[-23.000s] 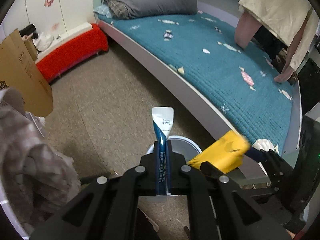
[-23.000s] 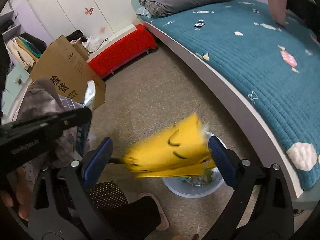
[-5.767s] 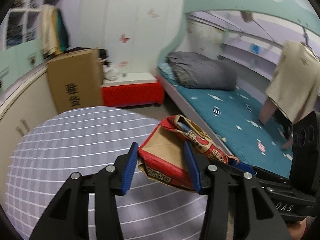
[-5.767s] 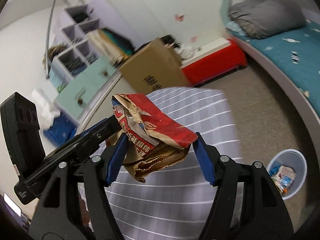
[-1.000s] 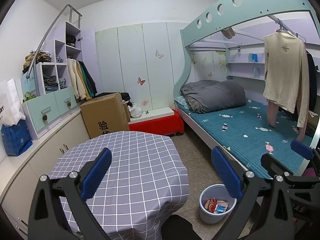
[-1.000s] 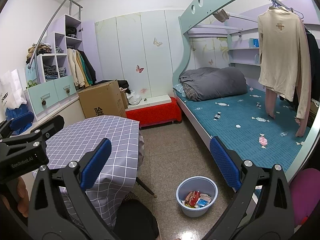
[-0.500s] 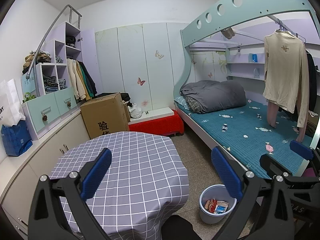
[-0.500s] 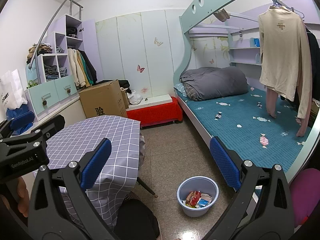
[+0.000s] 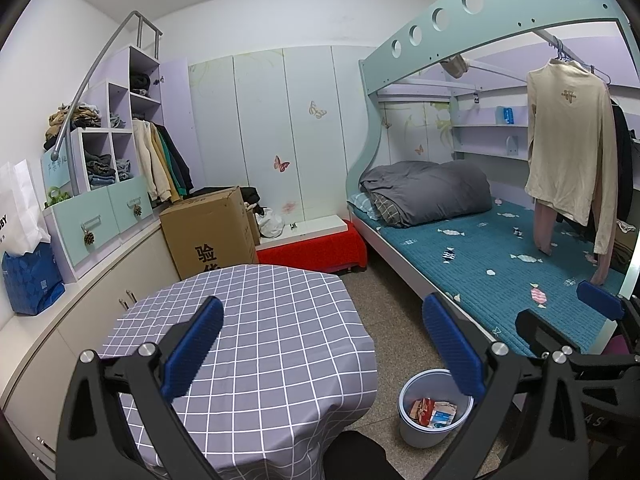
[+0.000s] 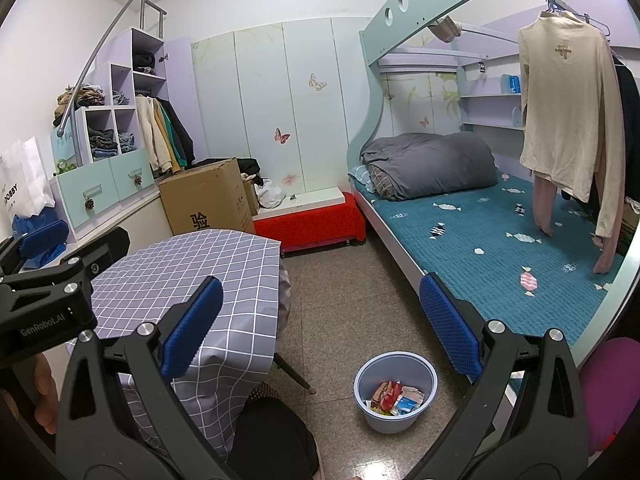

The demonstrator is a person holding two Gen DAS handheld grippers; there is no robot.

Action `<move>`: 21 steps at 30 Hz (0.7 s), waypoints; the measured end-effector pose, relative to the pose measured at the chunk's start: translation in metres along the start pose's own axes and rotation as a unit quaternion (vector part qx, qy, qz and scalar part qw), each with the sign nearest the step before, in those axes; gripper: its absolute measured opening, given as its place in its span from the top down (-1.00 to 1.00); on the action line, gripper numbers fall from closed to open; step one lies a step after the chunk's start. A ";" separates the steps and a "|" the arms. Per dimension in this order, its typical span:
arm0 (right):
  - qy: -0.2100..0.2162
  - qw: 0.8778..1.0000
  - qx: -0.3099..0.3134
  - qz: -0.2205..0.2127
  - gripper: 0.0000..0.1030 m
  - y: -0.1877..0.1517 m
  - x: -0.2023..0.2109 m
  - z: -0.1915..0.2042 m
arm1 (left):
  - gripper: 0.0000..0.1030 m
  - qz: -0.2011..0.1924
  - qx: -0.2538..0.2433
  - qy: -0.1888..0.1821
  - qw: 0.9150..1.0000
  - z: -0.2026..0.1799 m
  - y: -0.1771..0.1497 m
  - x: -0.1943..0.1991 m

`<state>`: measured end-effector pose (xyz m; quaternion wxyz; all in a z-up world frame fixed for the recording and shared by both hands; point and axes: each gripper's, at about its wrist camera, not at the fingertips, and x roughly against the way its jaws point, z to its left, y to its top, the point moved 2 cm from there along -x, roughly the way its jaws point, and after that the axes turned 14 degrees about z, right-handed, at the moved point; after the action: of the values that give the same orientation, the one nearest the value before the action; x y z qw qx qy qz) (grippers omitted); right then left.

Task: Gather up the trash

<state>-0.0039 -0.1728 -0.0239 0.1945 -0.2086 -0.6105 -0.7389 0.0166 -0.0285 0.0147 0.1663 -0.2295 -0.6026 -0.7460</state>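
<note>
A pale blue bin (image 9: 416,434) stands on the floor between the table and the bed, with red and white wrappers (image 9: 432,408) inside; it also shows in the right wrist view (image 10: 394,420) with its wrappers (image 10: 390,394). My left gripper (image 9: 322,346) is open and empty, held high above the round table with the grey checked cloth (image 9: 248,340). My right gripper (image 10: 320,328) is open and empty, held high over the floor right of the table (image 10: 192,272). The left gripper's body (image 10: 52,288) shows at the left of the right wrist view.
A bed with a teal cover (image 9: 500,264) runs along the right, with clothes hanging (image 9: 568,152) over it. A cardboard box (image 9: 212,236) and a red bench (image 9: 312,252) stand behind the table. Cabinets and shelves (image 9: 100,208) line the left wall.
Almost nothing has changed over the last second; both grippers stay open and nearly still. Seconds ago both held a red and brown paper bag; that bag is no longer held.
</note>
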 end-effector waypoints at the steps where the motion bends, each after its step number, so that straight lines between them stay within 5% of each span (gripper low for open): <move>1: 0.000 1.000 0.000 0.001 -0.87 0.000 0.000 0.000 | -0.90 0.000 0.000 0.000 1.000 0.000 0.000 0.000; 21: 0.001 1.000 0.001 0.004 -0.87 0.000 -0.005 -0.003 | -0.90 -0.001 -0.004 0.000 1.000 0.003 0.002 0.000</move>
<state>-0.0001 -0.1757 -0.0274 0.1981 -0.2098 -0.6099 -0.7381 0.0184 -0.0259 0.0170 0.1650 -0.2296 -0.5996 -0.7487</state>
